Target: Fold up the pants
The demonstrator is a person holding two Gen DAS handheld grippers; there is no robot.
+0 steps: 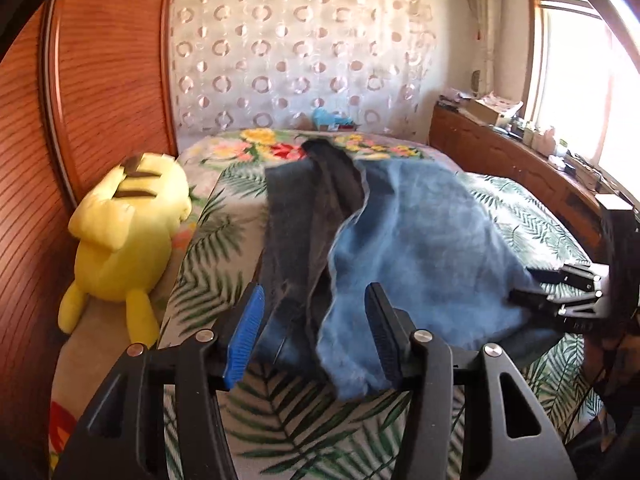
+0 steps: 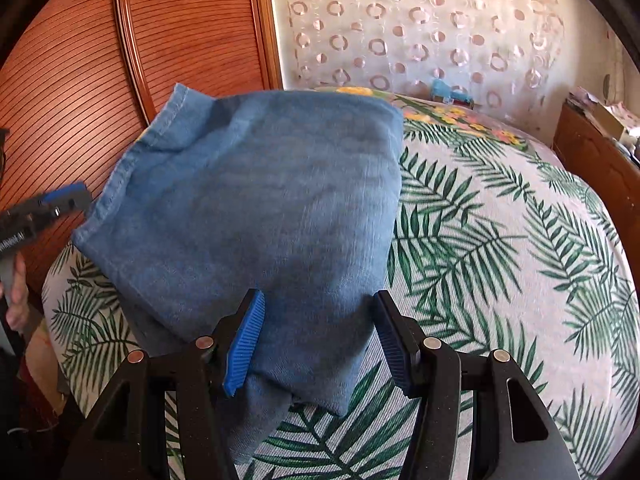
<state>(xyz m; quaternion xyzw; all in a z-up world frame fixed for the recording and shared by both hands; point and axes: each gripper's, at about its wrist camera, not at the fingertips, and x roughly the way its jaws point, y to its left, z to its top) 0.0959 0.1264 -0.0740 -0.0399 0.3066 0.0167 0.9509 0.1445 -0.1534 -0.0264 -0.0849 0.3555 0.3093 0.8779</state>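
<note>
On the bed (image 1: 208, 280), left to right: one plush (image 1: 128, 236), one pair of jeans (image 1: 420, 248) partly folded mid-bed. The left gripper (image 1: 314, 332) and right gripper (image 2: 318, 340) each had jaws apart around the near denim edge, clamping nothing. Best to grip both layers together, lift evenly, and fold flat.

Setting: home bedroom. Bed (image 1: 520, 216) with palm-leaf and floral cover fills the frame. Wooden wardrobe (image 1: 100, 80) at 10 o'clock, ring-patterned curtain (image 1: 300, 60) at 12, sunlit window (image 1: 580, 80) at 2. Cluttered wooden dresser (image 1: 500, 148) under the window. Yellow plush (image 1: 128, 232) at 9.
</note>
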